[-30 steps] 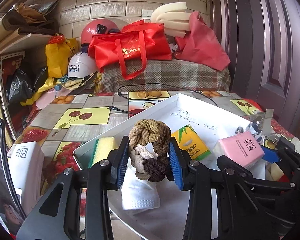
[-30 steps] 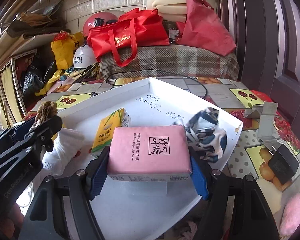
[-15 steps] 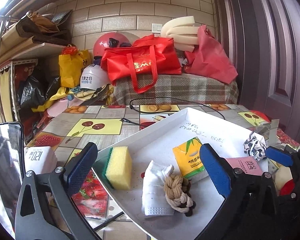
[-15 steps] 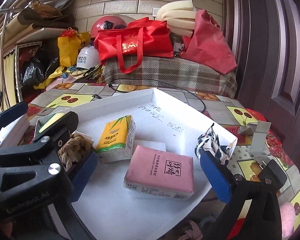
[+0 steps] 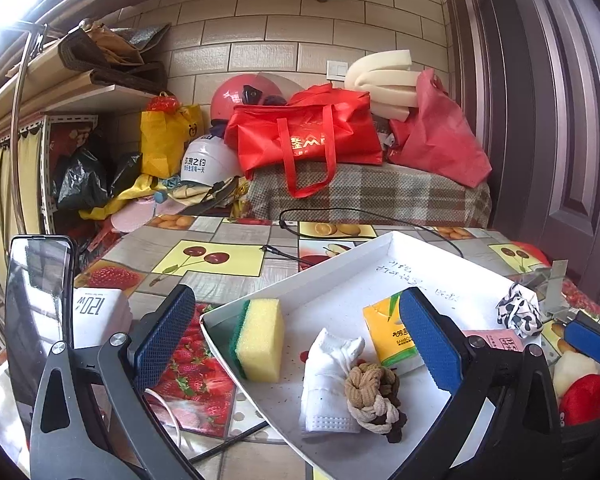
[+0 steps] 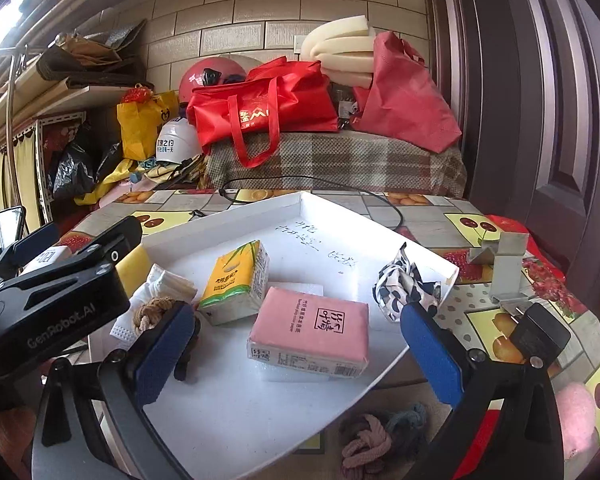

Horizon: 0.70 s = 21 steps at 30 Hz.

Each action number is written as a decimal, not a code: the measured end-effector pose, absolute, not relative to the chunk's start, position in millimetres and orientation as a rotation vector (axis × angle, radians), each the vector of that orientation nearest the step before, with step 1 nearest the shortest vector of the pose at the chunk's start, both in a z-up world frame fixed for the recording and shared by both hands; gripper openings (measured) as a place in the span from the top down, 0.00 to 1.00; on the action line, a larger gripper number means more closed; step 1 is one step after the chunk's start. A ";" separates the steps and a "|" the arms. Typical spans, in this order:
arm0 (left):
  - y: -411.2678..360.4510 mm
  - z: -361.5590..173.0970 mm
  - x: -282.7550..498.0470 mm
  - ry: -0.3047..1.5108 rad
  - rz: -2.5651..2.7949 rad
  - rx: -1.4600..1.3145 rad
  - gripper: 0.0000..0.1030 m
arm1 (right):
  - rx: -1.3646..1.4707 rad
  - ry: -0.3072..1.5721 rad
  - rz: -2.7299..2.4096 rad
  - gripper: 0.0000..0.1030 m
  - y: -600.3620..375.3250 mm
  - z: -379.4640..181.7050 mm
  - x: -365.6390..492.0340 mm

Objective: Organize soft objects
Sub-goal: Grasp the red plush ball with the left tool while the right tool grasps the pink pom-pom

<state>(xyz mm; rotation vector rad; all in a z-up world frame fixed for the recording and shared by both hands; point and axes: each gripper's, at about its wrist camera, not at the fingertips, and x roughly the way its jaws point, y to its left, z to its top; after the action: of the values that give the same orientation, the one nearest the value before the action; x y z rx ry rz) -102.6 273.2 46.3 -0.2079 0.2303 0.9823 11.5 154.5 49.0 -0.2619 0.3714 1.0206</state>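
Looking mostly done: white tray [image 6: 380, 224] holds sponge [image 5: 258, 338], mask [image 5: 328, 376], braided scrunchie [image 5: 374, 394], tissue packs; both claws [image 5: 296, 344] [image 6: 296, 344] gape empty, pink-blue scrunchie [image 6: 374, 438] waits outside.

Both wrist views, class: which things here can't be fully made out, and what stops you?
- Yellow sponge: right wrist view, mostly behind the left gripper.
- Pink tissue pack: left wrist view, largely hidden by a blue pad.
- Pink and teal braided rings: right wrist view, partly under the white tray edge.
- Tray handwriting: too small to read.
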 end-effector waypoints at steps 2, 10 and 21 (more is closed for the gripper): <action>270.9 45.9 -103.4 0.232 0.981 -0.204 0.00 | -0.258 0.356 1.034 0.00 147.0 49.9 6.4; 235.4 44.8 -118.0 0.226 0.894 -0.209 0.00 | -0.186 0.303 1.073 0.00 84.4 54.6 -5.5; 195.1 43.9 -105.3 0.298 0.717 -0.180 0.00 | -0.088 0.384 0.837 0.00 -7.8 54.8 58.1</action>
<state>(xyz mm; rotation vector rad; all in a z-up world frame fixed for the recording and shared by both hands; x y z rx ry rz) -105.3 195.1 43.9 -0.1801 0.2982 0.7171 58.1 -7.8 54.8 -0.0881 0.3837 0.8373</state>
